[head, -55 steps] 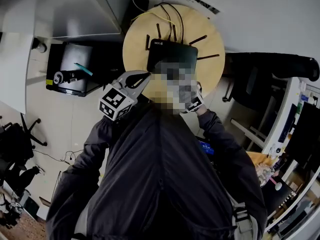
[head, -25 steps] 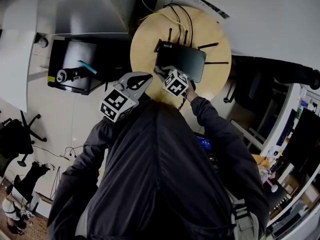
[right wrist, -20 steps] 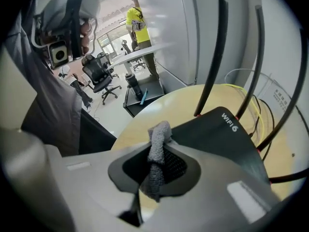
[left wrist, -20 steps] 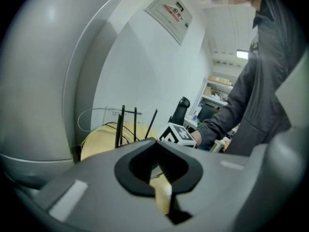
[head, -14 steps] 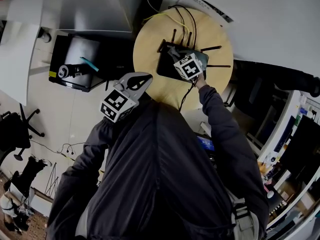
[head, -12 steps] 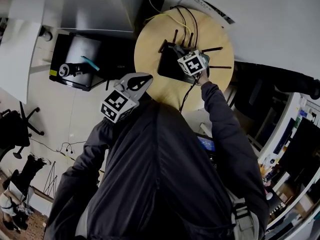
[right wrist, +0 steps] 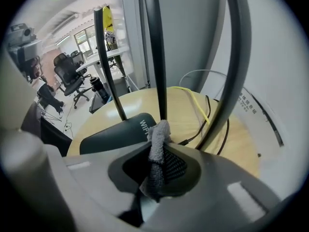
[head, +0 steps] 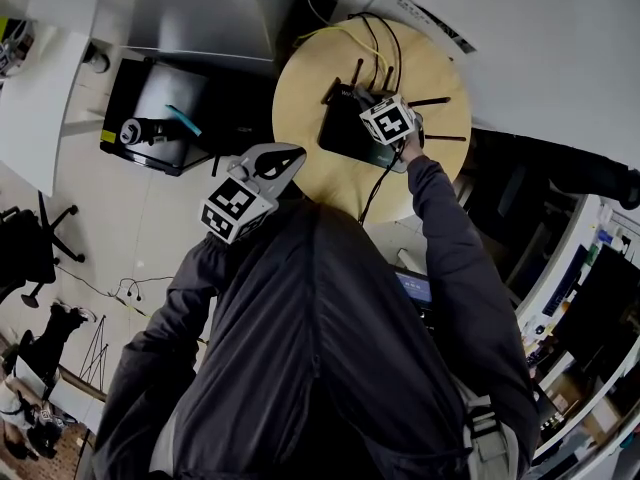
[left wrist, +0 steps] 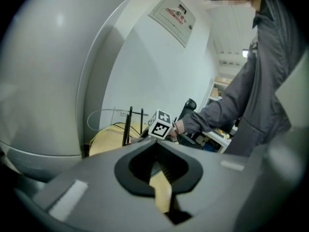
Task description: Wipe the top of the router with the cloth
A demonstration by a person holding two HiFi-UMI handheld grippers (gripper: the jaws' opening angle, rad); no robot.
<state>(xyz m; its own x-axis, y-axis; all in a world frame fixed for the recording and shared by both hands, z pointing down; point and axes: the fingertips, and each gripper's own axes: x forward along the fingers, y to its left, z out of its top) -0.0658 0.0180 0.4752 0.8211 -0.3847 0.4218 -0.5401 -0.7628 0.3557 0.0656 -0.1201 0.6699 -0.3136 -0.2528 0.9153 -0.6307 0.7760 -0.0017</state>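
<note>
The black router [head: 345,133] lies on a round wooden table [head: 300,98], its thin antennas standing up along the far side. My right gripper [head: 388,120] is over the router's right part, shut on a grey cloth [right wrist: 157,146] that hangs from its jaws by the antennas [right wrist: 155,57]. The router's top [right wrist: 116,132] shows just below and left of the cloth. Whether the cloth touches the router I cannot tell. My left gripper [head: 287,156] is held near the person's chest, short of the table, jaws closed on nothing.
Yellow and black cables [head: 375,38] loop over the table behind the router. A black case [head: 160,128] with tools sits on the floor at left. A dark chair [head: 540,168] stands right of the table, an office chair [head: 25,253] far left.
My right gripper has gone out from the person's chest onto the router and slid rightward and back across its top with the cloth. The left gripper has stayed put.
</note>
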